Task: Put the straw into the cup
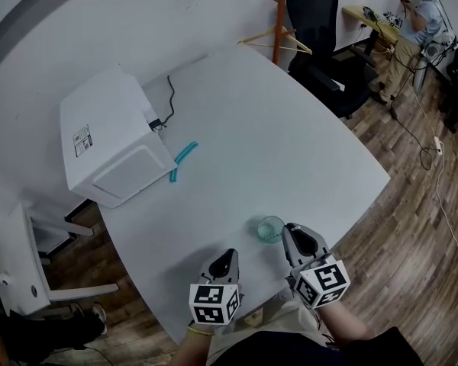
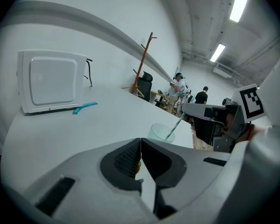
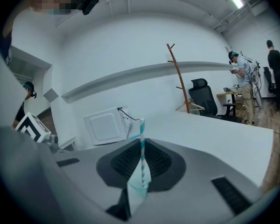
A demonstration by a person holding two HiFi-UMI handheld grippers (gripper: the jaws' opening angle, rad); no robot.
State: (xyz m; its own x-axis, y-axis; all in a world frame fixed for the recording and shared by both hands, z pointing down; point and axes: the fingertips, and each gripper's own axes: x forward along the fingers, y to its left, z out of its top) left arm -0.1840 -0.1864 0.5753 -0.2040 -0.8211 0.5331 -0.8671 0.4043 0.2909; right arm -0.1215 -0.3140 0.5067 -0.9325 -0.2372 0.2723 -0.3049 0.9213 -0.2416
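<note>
- The right tongs (image 3: 141,143) are pressed together on the straw (image 3: 141,127). It stands upright between the pads, its top end poking above them.
- The left tongs (image 2: 140,141) are pressed together too. I make out nothing held in them, apart from a tiny pale speck at the seam that I cannot identify.
- In the left gripper view the straw slants down from the right tongs' tip into the mouth of the cup (image 1: 271,229). Its lower end looks to be inside the rim, though I cannot tell whether it touches the bottom.
- The cup is clear and stands upright on the tabletop (image 1: 290,151), just in front of the right tongs and near the person's edge. The left tongs hover beside it, apart from it.
- Step in hand, as I judge it: the insertion itself, with the straw entered but not yet released.
- The next move calls for easing the straw lower, then spreading the right tongs so it drops and leans on the rim.
- The cup looks light, so a sideways drag on the straw could tip it. The pull-away should go straight back.
- Farther off, a teal piece (image 1: 185,153) lies beside a white box (image 1: 111,136), well apart from the cup.
</note>
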